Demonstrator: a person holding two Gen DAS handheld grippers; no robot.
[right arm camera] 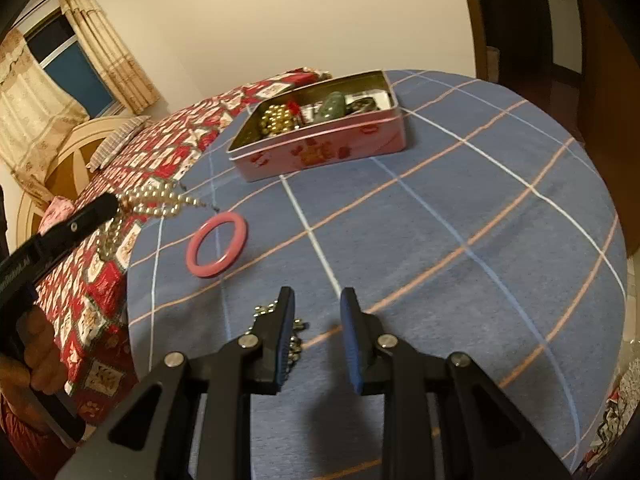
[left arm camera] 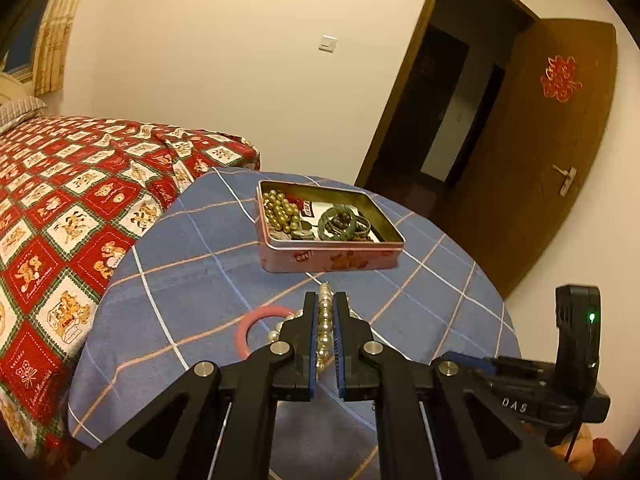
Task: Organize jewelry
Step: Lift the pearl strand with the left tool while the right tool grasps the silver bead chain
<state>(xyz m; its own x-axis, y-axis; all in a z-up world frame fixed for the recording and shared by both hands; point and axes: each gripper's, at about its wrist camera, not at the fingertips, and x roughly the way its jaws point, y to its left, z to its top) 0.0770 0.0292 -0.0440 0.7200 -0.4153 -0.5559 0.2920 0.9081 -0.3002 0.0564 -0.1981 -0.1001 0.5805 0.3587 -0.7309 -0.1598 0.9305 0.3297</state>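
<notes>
My left gripper point(left arm camera: 326, 306) is shut on a pearl necklace point(left arm camera: 325, 328), whose beads run up between the pads. In the right wrist view the left gripper point(right arm camera: 108, 204) is raised at the table's left edge, with the pearl strands point(right arm camera: 160, 200) dangling from it. A pink bangle point(left arm camera: 241, 336) point(right arm camera: 210, 273) lies flat on the blue plaid cloth just below. My right gripper point(right arm camera: 317, 300) hovers over the cloth with a gap between its pads. A small metal chain point(right arm camera: 299, 340) lies by its left finger, not pinched. The pink tin point(left arm camera: 328, 258) point(right arm camera: 320, 152) holds gold beads point(left arm camera: 280, 210) and a green bangle point(left arm camera: 340, 224).
The round table point(right arm camera: 460, 220) stands against a bed with a red patterned quilt point(left arm camera: 60, 200). A brown door point(left arm camera: 540, 140) stands open behind the table. A hand point(right arm camera: 36, 360) grips the left gripper's handle at the lower left.
</notes>
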